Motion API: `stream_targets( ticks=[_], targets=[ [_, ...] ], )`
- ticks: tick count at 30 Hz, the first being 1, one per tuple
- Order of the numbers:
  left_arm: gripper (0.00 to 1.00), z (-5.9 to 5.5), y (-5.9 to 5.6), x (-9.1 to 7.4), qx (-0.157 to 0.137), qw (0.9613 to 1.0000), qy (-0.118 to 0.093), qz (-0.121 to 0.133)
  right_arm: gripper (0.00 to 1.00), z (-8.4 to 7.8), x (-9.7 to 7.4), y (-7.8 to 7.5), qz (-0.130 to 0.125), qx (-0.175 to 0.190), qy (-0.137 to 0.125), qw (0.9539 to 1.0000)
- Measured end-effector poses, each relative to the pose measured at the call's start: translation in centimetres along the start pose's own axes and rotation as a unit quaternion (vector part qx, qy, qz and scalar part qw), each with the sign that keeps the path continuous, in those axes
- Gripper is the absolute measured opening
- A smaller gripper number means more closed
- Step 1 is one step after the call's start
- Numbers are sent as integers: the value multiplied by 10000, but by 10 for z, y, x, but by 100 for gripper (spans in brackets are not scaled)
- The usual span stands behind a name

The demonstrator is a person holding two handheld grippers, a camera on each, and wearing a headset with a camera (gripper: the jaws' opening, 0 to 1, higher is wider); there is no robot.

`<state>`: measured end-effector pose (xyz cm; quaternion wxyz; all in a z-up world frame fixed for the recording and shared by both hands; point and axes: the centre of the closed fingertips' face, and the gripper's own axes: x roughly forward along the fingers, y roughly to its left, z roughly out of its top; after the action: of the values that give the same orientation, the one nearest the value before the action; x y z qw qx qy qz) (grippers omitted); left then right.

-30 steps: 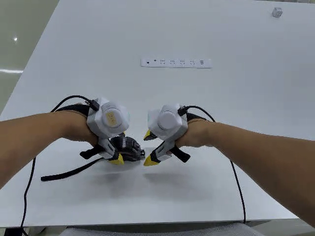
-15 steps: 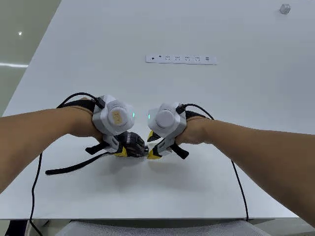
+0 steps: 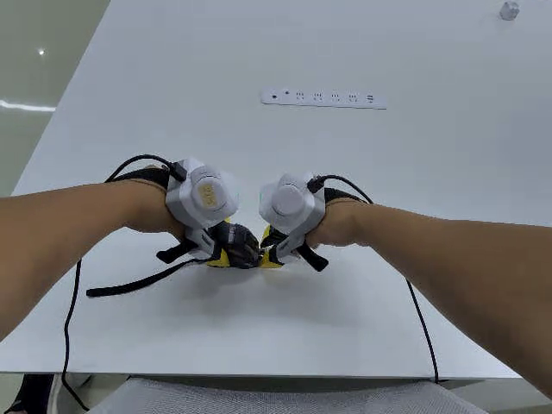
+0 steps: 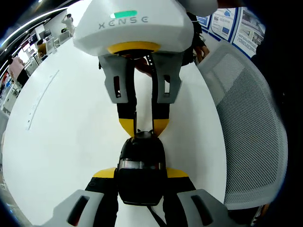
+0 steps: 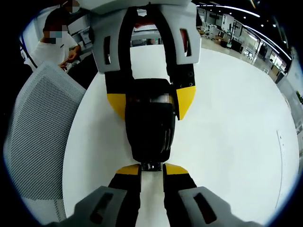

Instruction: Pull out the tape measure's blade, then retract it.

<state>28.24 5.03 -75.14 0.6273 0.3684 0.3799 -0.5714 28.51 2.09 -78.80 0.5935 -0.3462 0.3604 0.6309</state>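
A black tape measure (image 3: 239,245) sits low over the white table (image 3: 388,164), near its front edge. My left gripper (image 3: 222,255) is shut on its case, and in the left gripper view the case (image 4: 141,166) fills the space between the yellow-tipped jaws of my left gripper (image 4: 141,174). From the opposite side my right gripper (image 3: 268,257) meets the case's front. In the right gripper view my right gripper (image 5: 152,170) has its tips closed on the small blade hook (image 5: 151,166) that sticks out of the case (image 5: 149,125). No blade length shows.
A white power strip (image 3: 323,98) lies flat at mid-table, and a small grey object (image 3: 510,10) sits at the far right corner. A black strap and cable (image 3: 129,280) trail left of the grippers. A mesh chair (image 4: 246,142) stands at the table's near edge.
The right gripper, open a second ago, has moved left to the tape measure's front and closed on the blade hook. The left gripper has kept hold of the case.
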Motion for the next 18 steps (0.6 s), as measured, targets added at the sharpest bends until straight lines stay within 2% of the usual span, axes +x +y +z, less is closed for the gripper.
stream_targets(
  ticks=[8, 11, 14, 15, 18],
  targets=[
    [33, 0, 1, 0, -47, 10000, -76, 21, 17, 1, 1, -1, 82, 30, 83, 9999],
    [33, 1, 2, 0, -101, 9998, -129, 54, 16, 0, 0, -2, 177, 429, -46, 9989],
    [33, 1, 3, 0, -133, 9998, -148, 69, 14, -1, 1, -2, 125, 261, 1, 9996],
    [33, 1, 2, 0, -115, 9998, -137, 69, 13, -1, 1, -1, 67, 51, 87, 9999],
    [33, 1, 3, 0, -93, 9999, -126, 70, 12, -2, 0, -1, 9, 165, 101, 9998]
  ],
)
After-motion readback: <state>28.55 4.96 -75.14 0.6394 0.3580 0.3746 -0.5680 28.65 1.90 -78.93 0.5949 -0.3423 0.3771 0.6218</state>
